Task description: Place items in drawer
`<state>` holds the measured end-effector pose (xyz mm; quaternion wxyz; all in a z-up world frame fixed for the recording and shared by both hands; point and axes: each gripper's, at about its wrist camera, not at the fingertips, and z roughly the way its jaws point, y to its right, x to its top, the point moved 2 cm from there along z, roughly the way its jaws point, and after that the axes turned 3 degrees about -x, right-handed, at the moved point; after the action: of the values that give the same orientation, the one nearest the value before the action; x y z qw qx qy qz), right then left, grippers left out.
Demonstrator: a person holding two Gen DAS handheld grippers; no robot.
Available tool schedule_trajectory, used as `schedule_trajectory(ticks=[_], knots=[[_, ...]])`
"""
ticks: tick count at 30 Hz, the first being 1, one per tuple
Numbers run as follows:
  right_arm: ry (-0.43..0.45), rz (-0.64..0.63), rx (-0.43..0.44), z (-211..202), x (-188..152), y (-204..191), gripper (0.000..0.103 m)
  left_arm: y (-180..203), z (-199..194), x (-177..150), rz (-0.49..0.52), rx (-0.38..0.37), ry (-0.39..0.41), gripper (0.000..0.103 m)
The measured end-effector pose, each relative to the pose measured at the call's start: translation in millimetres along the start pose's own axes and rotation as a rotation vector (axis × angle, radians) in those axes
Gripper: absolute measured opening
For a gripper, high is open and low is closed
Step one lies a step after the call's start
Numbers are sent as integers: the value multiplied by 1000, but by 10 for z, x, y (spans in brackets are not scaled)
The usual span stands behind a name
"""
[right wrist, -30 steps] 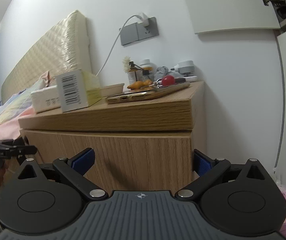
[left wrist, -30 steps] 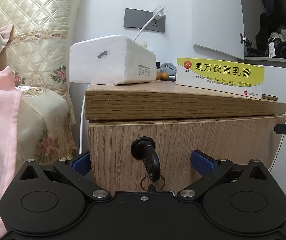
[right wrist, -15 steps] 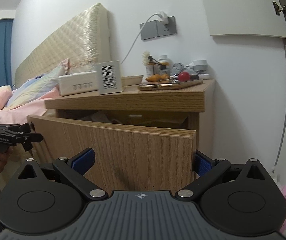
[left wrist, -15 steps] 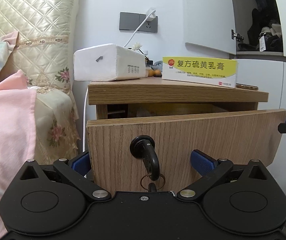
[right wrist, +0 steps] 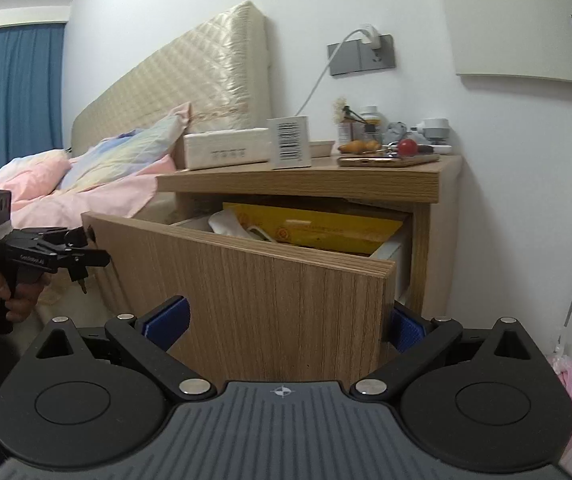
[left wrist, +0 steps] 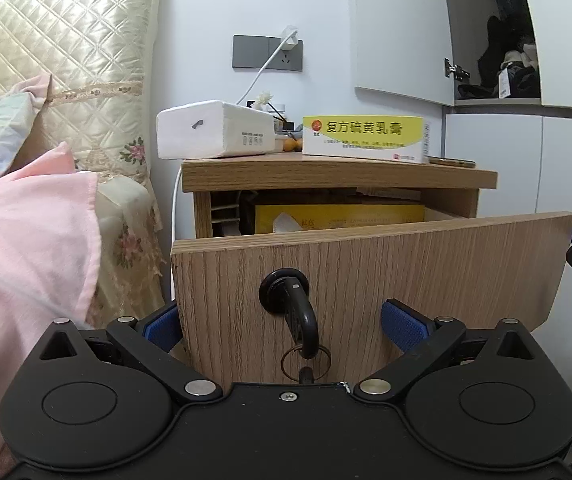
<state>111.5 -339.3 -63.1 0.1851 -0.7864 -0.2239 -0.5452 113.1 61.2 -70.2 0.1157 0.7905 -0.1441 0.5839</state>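
Drawer front of pale oak-grain board stands pulled out from the wooden bedside cabinet, tilted a little in my views, with a gap above it showing a yellow flat box and a crumpled white tissue already inside. My left gripper has its blue-padded fingers spread wide, one pad past the drawer front's left edge, the other before its face; the black key in the lock hangs between them, and I cannot tell whether anything touches it. My right gripper is likewise spread, straddling the drawer's right corner and clamped on nothing.

Items that could go in sit on the cabinet top: a white tissue pack, a yellow-and-white ointment carton and a gold phone.

I judge the drawer is open far enough to take a carton. To do this well, I should keep the front square rather than skewed, spare the dangling key ring, and lift any item clear over the front edge.
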Motion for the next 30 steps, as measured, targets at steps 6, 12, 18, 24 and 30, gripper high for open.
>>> schedule_trajectory(ticks=[6, 12, 18, 24, 30], knots=[[-22, -35, 27, -194, -58, -138, 102, 113, -226, -82, 3, 14, -10, 100], [5, -24, 19, -275, 28, -219, 102, 169, -355, -76, -5, 27, -14, 102], [57, 4, -12, -318, 182, -297, 102, 236, -496, 37, -26, 58, 11, 101], [109, 32, -43, -361, 335, -374, 102, 303, -637, 150, -48, 88, 36, 101], [162, 59, -74, -406, 489, -450, 102, 438, -784, 396, -67, 147, 67, 102]])
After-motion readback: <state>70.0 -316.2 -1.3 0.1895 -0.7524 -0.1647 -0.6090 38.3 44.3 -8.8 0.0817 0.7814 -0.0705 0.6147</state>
